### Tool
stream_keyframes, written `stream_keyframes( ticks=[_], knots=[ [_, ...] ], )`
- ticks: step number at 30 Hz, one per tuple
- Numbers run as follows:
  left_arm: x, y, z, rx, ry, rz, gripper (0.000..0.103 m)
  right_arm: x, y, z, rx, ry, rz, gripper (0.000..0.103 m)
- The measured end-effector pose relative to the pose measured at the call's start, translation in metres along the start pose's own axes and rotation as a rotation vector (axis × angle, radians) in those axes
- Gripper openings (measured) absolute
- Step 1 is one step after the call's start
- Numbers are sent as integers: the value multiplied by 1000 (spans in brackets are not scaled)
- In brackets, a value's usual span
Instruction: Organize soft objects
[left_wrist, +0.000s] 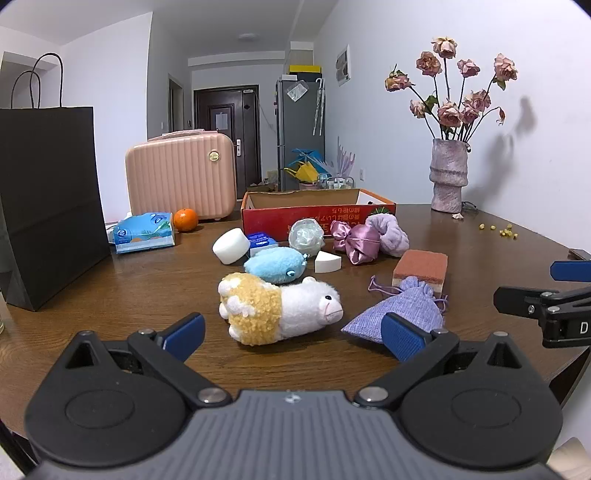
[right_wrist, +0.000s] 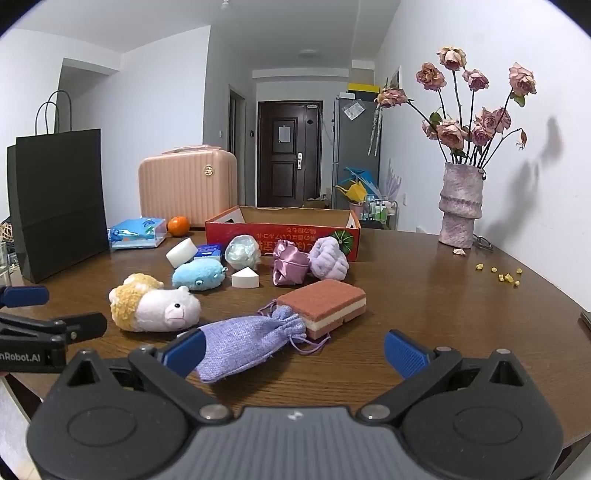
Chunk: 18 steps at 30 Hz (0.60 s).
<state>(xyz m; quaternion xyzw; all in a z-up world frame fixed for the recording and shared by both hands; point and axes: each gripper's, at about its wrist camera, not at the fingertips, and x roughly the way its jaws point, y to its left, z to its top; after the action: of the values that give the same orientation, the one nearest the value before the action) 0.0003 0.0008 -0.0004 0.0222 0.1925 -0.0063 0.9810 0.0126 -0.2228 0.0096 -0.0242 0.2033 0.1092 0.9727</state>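
Soft things lie scattered on the brown table (left_wrist: 147, 280). A white and tan plush sheep (left_wrist: 279, 308) lies just ahead of my left gripper (left_wrist: 293, 338), which is open and holds nothing. A purple drawstring pouch (right_wrist: 247, 345) lies partly between the fingers of my right gripper (right_wrist: 295, 354), open and not pressing on it. A brown sponge (right_wrist: 325, 304) rests behind the pouch. Farther back lie a blue plush (left_wrist: 275, 264), a white round sponge (left_wrist: 232, 245), a white wedge (left_wrist: 328, 261), a clear puff (left_wrist: 306, 236), a pink satin bow (left_wrist: 354, 240) and a lilac scrunchie (left_wrist: 391, 236). The red cardboard box (left_wrist: 317, 214) stands open behind them.
A black paper bag (left_wrist: 48, 199) stands at the left, with a tissue pack (left_wrist: 144, 232), an orange (left_wrist: 185, 219) and a pink case (left_wrist: 181, 177) beside it. A vase of dried roses (left_wrist: 448, 177) stands back right; yellow crumbs (left_wrist: 498, 229) lie near it.
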Motion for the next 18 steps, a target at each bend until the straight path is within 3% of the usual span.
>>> stream_keyframes(
  ticks=[18],
  knots=[
    [0, 0, 0, -1, -2, -1, 103, 0, 3, 1, -5, 0, 1, 103]
  ],
)
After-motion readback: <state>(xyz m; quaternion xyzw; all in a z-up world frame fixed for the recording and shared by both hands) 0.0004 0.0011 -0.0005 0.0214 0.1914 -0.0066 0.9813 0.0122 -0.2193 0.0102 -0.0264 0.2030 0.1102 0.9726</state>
